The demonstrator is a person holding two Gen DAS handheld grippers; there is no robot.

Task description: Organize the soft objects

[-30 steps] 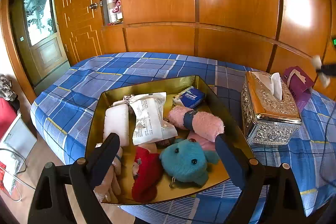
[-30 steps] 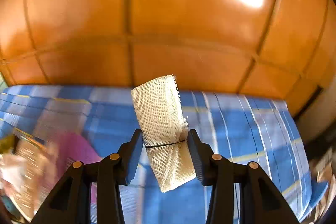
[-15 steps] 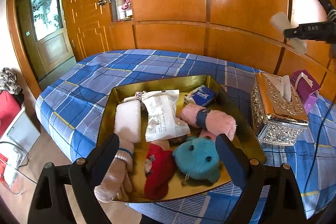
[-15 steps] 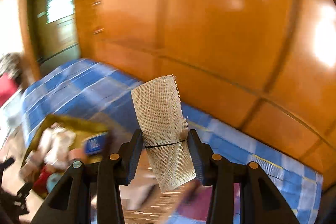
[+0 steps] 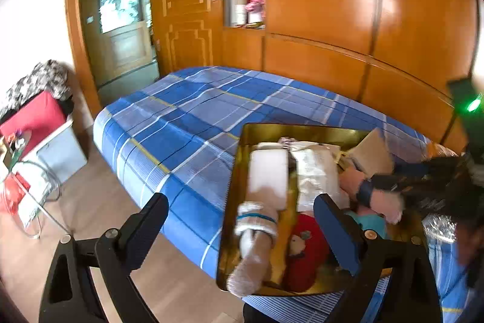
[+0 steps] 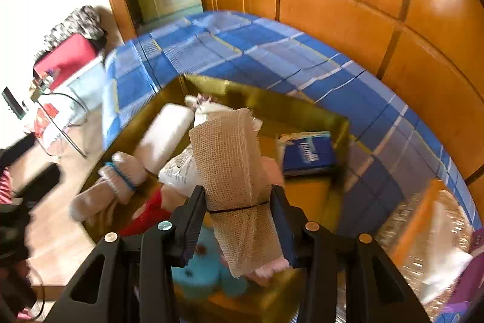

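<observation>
- Right gripper (image 6: 239, 220): its 2 fingers are clamped on the gauze roll (image 6: 234, 171), which stands nearly upright between them with a thin dark band round its lower part, level with the pads.
- Gauze roll: held above the tray (image 6: 266, 102), over the soft things in its near half; it touches only the 2 pads.
- Left gripper (image 5: 239, 229): fingers spread wide apart with nothing between them; the left finger (image 5: 145, 227) hangs over the floor (image 5: 99, 211) beside the bed, the right finger (image 5: 338, 235) over the tray's near half.
- Tray, near end: a teal plush (image 6: 205, 271) lies closest to the right gripper, partly hidden by it; a red plush (image 5: 305, 250) lies beside it, and a knit glove (image 5: 254, 235) with a blue line at the cuff lies along the tray's left side, its tip at the near rim.
- Tray, middle: a white pad (image 5: 269, 171) beyond the glove, a plastic packet (image 5: 314, 174) to its right, and a pink roll (image 5: 372, 192) with a dark band.
- Tray, far end: a blue tissue pack (image 6: 305, 153) lies in the far right corner.
- Right of the tray: a silver tissue box (image 6: 423, 235), blurred.
- Bed (image 5: 193, 111): a blue plaid cover, bearing the tray near its front edge.
- Background: wood panelling (image 5: 320, 17) behind the bed, and a door (image 5: 124, 20) to the left.
</observation>
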